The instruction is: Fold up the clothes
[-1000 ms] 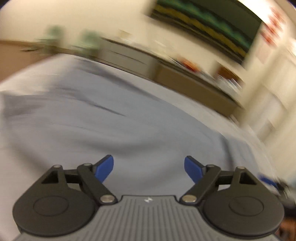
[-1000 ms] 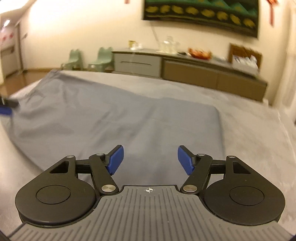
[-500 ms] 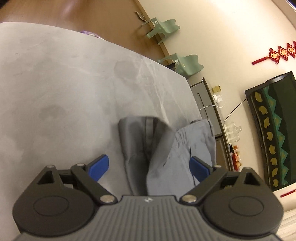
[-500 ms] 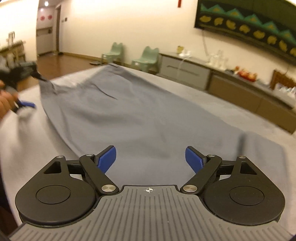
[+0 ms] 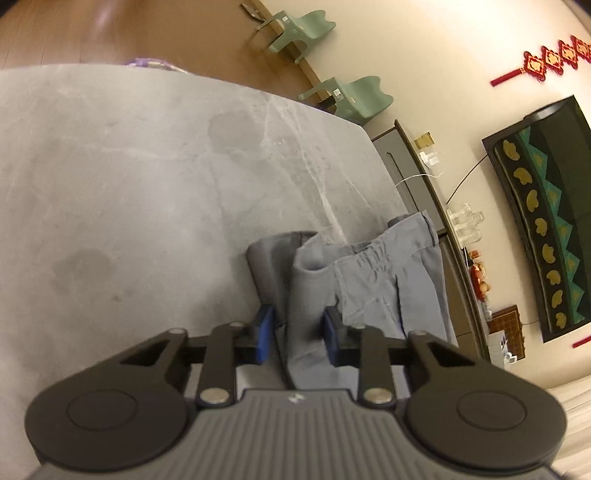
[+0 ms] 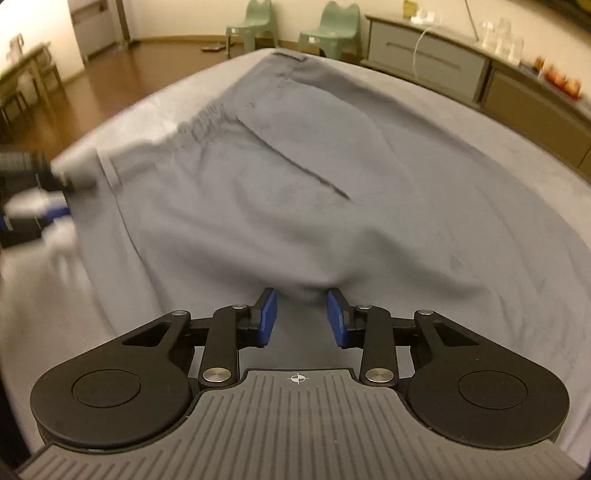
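Grey trousers (image 6: 295, 166) with an elastic waistband lie spread on the grey table (image 6: 535, 166). In the left wrist view a raised fold of the trousers (image 5: 388, 280) at the waist corner stands between the blue pads (image 5: 264, 334). My left gripper (image 5: 297, 332) is closing, and its pads touch that fold on both sides. It shows blurred at the waistband corner, far left in the right wrist view (image 6: 55, 206). My right gripper (image 6: 303, 317) is closing over the near edge. A bump of cloth sits at its fingertips, with gaps left beside the pads.
The table edge (image 5: 332, 118) curves away toward a wooden floor. Two green chairs (image 6: 332, 22) stand beyond it, and a long grey sideboard (image 6: 443, 66) runs along the back wall. A dark wall hanging (image 5: 546, 221) is above it.
The left jaws have come together on the waistband fold. My right gripper has swung along the trousers toward the waist end, and its jaws have narrowed around a bump of cloth.
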A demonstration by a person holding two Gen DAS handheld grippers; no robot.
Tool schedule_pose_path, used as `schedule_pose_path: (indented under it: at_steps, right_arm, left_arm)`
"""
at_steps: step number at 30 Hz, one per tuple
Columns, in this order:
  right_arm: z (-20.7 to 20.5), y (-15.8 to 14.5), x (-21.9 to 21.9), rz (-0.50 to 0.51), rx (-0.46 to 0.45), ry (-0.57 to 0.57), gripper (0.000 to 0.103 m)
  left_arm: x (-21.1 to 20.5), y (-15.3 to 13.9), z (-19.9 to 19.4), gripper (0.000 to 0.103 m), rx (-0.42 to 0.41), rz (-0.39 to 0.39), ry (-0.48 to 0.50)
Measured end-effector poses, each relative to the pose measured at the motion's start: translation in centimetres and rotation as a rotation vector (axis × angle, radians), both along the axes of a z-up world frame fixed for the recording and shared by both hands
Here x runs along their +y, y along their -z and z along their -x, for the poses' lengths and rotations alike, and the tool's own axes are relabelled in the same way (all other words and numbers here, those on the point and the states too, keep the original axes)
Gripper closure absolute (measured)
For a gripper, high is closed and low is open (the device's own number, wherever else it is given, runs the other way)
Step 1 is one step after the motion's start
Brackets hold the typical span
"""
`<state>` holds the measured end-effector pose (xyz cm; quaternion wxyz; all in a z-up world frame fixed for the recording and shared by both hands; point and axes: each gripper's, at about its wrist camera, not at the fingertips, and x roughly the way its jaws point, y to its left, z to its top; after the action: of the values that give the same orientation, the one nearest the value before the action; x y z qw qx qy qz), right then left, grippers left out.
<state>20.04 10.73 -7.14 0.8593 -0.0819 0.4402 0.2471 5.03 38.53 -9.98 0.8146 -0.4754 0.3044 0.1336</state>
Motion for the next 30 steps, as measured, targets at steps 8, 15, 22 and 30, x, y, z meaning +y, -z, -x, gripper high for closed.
schedule_pose_path:
  at_steps: [8,15,22,30]
  right_arm:
    - [-6.6,-5.7,8.8,-0.061,0.006,-0.043,0.019]
    - [-11.5,-5.8,21.1,0.201,0.067,-0.209,0.015]
    - [-13.2,-2.2,25.6,0.382,0.103,-0.207,0.071]
    - [-12.2,-3.9,22.5,0.307,0.02,-0.195,0.1]
  left_arm:
    - [-5.1,-3.3,0.0,0.096,-0.103,-0.243,0.117]
    - [-7.7,-4.3,0.5,0.096,-0.135,-0.374,0.208]
    - [-3.3,-1.5,0.8,0.084,-0.04,-0.233,0.103]
    - [-2.7,-1.6,0.8,0.048,-0.053,-0.229,0.069]
